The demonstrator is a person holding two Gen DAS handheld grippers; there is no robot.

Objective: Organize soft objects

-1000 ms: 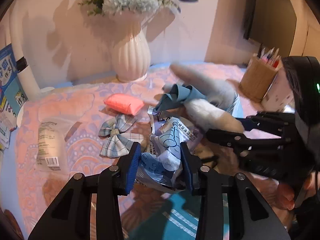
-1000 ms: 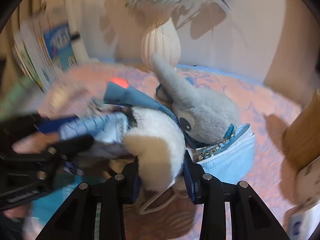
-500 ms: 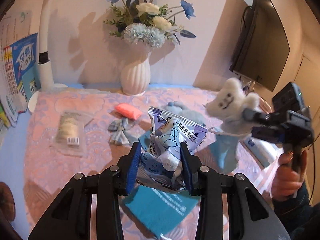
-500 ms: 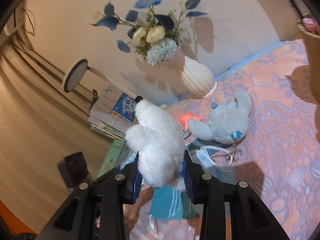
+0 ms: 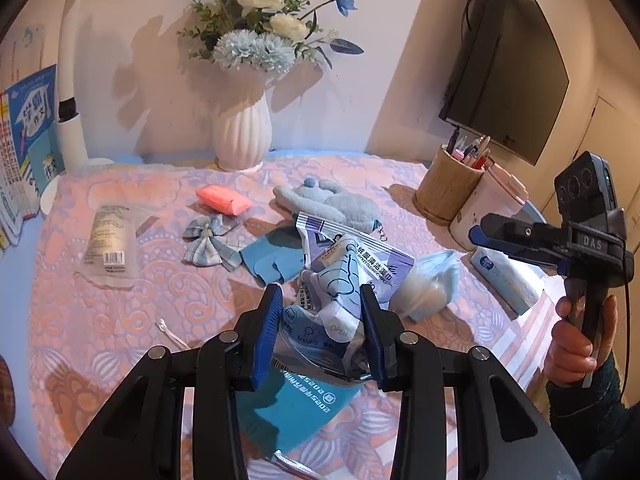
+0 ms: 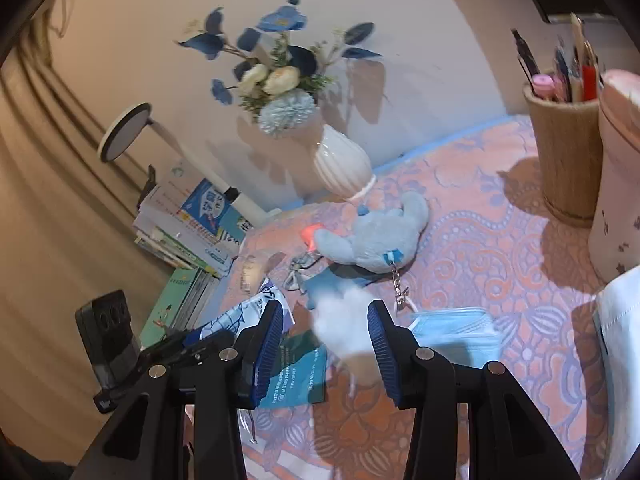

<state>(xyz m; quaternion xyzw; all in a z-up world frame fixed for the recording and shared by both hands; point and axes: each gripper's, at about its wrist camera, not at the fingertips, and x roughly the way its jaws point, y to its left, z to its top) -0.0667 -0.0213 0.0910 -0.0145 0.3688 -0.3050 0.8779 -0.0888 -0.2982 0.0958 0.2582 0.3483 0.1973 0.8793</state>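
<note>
Your left gripper (image 5: 320, 330) grips the wipes pack (image 5: 344, 280); the right gripper (image 6: 326, 342) is opening, so let the white plush (image 6: 340, 326) drop clear.

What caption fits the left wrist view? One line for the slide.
Left claw clamps a crumpled wipes packet above the pink patterned cloth strewn with soft items.

FREE: bare cloth front-left around zip tie (image 5: 173, 333) | OBSTACLES: vase (image 5: 241, 134) at back wall; pen holder (image 5: 447, 189) and pink cup (image 5: 486, 209) touching, right edge | CENTRE: crowded with soft items
</note>
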